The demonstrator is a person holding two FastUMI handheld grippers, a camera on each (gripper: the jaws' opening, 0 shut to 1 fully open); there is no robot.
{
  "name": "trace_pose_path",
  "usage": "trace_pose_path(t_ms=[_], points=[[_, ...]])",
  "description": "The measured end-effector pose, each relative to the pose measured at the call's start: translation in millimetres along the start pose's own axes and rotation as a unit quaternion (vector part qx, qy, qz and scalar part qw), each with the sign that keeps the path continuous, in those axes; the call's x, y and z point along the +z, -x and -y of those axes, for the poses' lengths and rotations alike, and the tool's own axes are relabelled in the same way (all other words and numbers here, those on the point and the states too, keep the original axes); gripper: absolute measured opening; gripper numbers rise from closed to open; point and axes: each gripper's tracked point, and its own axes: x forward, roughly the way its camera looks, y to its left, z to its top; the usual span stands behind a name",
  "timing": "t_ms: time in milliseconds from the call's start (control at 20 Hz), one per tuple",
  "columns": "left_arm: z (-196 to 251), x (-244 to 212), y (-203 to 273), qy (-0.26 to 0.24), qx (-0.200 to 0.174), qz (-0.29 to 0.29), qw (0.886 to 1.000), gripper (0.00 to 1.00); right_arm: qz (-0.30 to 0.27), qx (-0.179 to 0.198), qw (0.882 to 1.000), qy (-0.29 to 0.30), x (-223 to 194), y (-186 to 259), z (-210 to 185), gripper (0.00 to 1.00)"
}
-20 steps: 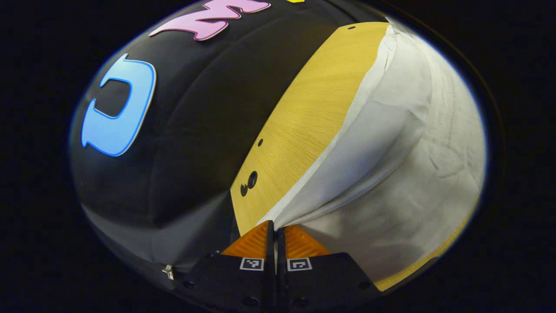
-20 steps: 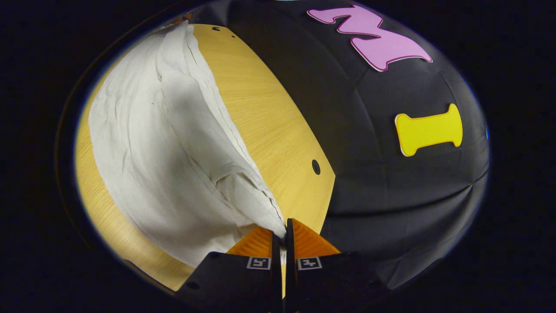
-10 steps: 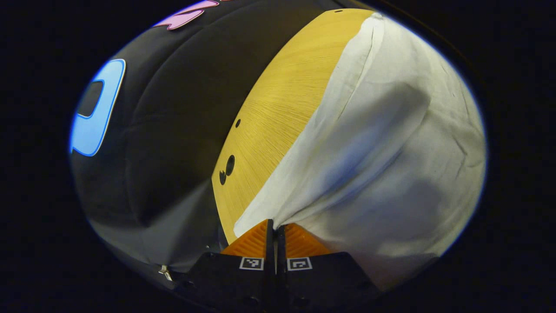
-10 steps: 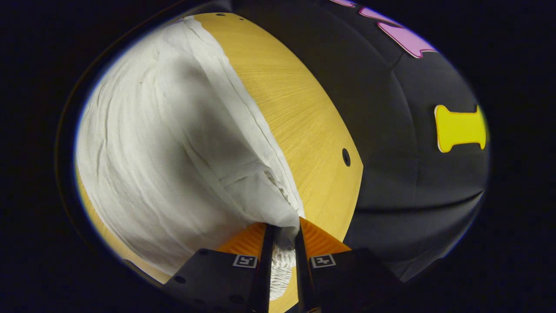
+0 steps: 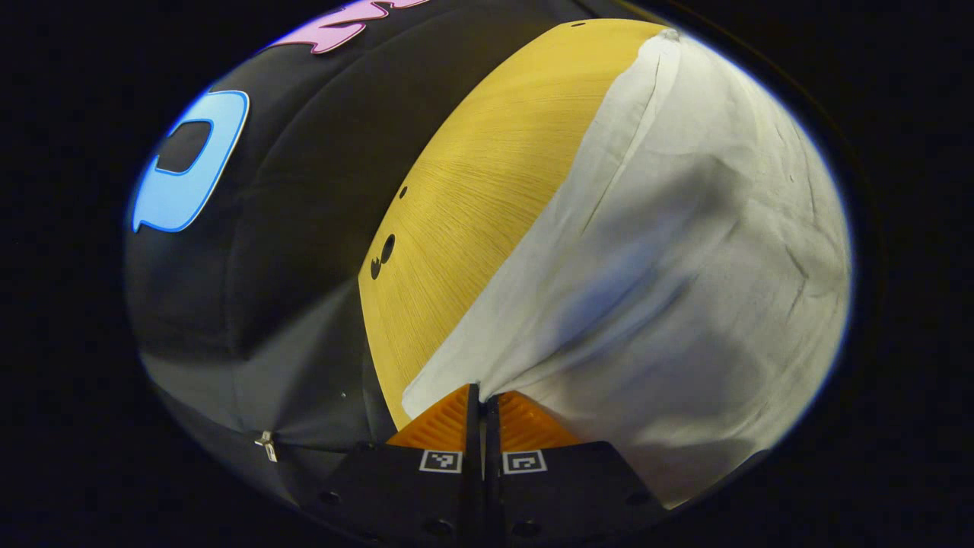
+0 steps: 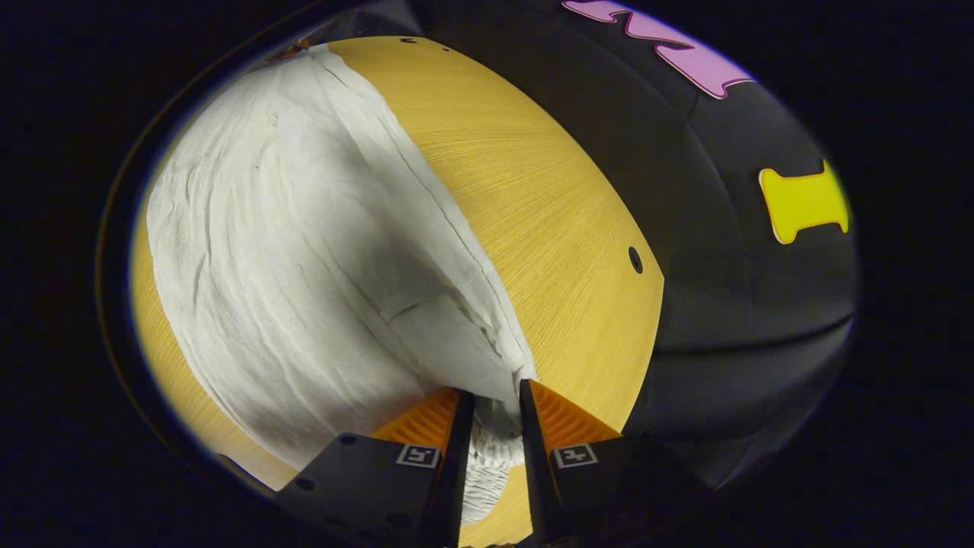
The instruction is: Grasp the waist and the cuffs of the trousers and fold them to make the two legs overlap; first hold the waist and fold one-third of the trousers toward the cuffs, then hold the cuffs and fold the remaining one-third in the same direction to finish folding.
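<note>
Table [image 5: 464, 190]: bare yellow wood, small holes near the edge, booth wall behind.
Trousers [image 6: 304, 251]: white, spread flat on the table, near edge gathered at both claws.
Handling: likely light, soft, limp; prone to sag and crease; best pinched at the thicker hems, both layers together.
Left gripper [image 5: 482, 396]: clenched on a trouser corner, cloth fanning away taut.
Right gripper [image 6: 496, 403]: fingers parted, ruched waistband loose in the gap, apparently released.
</note>
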Motion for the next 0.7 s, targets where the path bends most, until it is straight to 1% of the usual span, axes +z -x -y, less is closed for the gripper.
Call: trace_pose_path(t_ms=[50,150,200,250,300,350,450,550,650,700], points=[[4.4,-3.2,5.3,-0.001,0.000,-0.002,1.000,0.05,0.005,-0.018,1.000,-0.011,-1.0,1.8,11.2,0.33],[6.8,-8.4,12.6,0.003,0.005,-0.010,1.000,0.05,0.025,-0.060,0.997,-0.038,-6.9,10.5,34.2,0.70],[4.7,-5.9,14.4,0.009,0.010,-0.007,1.000,0.05,0.035,-0.069,0.995,-0.067,-4.5,21.4,37.2,1.00],[3.5,-3.8,18.0,0.019,0.008,0.001,1.000,0.06,0.045,-0.084,0.991,-0.093,-5.8,31.5,42.3,0.92],[0.5,-1.0,27.0,0.031,0.013,0.011,0.999,0.20,0.053,-0.102,0.987,-0.114,-7.2,40.8,49.9,0.98],[-0.9,1.0,35.4,0.042,0.017,0.021,0.999,0.35,0.058,-0.110,0.982,-0.139,-8.8,51.6,53.4,0.98],[-8.4,3.7,53.1,0.054,0.034,0.037,0.997,0.63,0.066,-0.114,0.971,-0.198,-10.7,71.4,53.6,0.98],[-11.5,2.9,70.8,0.069,0.048,0.043,0.996,0.92,0.073,-0.111,0.955,-0.266,-13.8,94.5,48.6,0.98],[-11.3,0.4,90.6,0.092,0.055,0.046,0.993,0.95,0.072,-0.107,0.933,-0.337,-20.1,121.0,36.8,0.98],[-14.4,0.7,101.6,0.105,0.066,0.048,0.991,0.94,0.065,-0.110,0.924,-0.359,-25.3,131.5,33.8,0.98]])
